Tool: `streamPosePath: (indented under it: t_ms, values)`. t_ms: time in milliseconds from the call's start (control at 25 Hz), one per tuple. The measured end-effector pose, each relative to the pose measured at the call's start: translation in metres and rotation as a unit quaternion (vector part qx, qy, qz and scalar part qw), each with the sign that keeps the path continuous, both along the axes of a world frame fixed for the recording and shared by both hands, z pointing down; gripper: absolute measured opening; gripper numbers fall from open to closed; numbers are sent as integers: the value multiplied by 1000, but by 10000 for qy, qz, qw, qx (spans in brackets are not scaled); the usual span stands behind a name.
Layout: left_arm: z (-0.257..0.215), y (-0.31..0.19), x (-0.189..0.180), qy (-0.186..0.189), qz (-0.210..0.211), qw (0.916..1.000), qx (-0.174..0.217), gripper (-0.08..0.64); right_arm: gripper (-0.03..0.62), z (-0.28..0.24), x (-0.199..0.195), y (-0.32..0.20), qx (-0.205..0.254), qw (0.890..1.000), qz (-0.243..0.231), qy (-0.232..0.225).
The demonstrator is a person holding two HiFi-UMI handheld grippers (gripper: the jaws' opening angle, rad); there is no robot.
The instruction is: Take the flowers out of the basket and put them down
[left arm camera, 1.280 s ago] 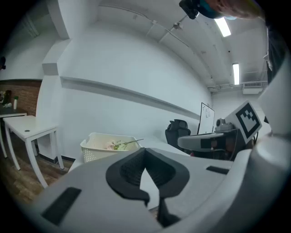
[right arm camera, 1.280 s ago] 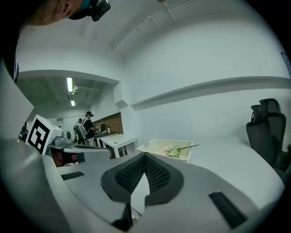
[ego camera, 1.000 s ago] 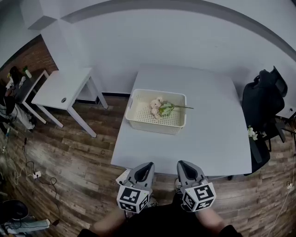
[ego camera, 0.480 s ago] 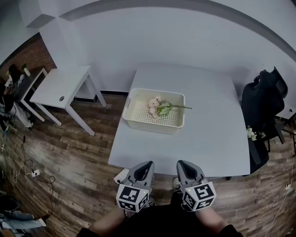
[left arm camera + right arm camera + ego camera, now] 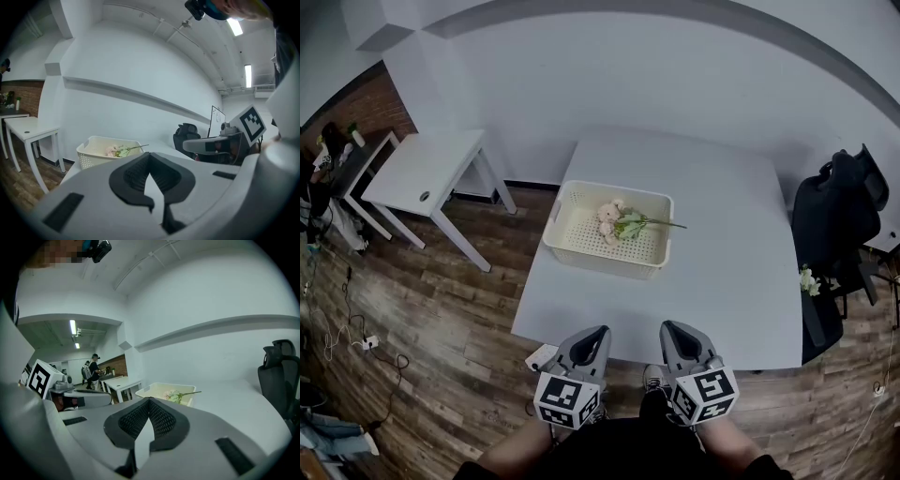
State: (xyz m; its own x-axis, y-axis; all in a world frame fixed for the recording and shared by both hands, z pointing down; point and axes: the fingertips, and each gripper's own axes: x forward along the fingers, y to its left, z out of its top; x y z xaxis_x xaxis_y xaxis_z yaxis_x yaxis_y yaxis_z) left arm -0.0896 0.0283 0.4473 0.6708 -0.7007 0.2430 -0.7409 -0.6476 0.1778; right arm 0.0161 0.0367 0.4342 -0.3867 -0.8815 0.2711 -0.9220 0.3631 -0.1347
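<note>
At the far left a small white side table [image 5: 427,169] stands on the wood floor [image 5: 441,309], well apart from the big white desk [image 5: 731,281] in the middle of the room. On the left half of the desk sits a cream basket [image 5: 581,251] with perforated walls, set back from the near edge. The flowers [image 5: 617,221] lie inside it, in its right-hand part: pale pink blooms with green leaves, and one thin green stem that crosses the right rim and sticks out over the desk.

Down at the near edge of the desk the left tool [image 5: 597,334] is held low in front of the person, well short of the basket and pointing toward it. Its own view shows its dark ribbed pads meeting at the tip with nothing between them. Just beside it, the right tool [image 5: 674,330] is held the same way, its pads likewise pressed together at the tip and gripping nothing. The two tools are level with each other and not touching.

At the far right a black office chair [image 5: 839,220] stands against the desk's right edge.
</note>
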Motion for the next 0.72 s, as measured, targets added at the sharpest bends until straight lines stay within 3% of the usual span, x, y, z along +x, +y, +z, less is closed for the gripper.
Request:
streamPosePath:
  t_ms: [720]
  values:
    - [9,-51,48,-54,-637,9978,-149,6,21,5,50,-86,23,9980,-621,138]
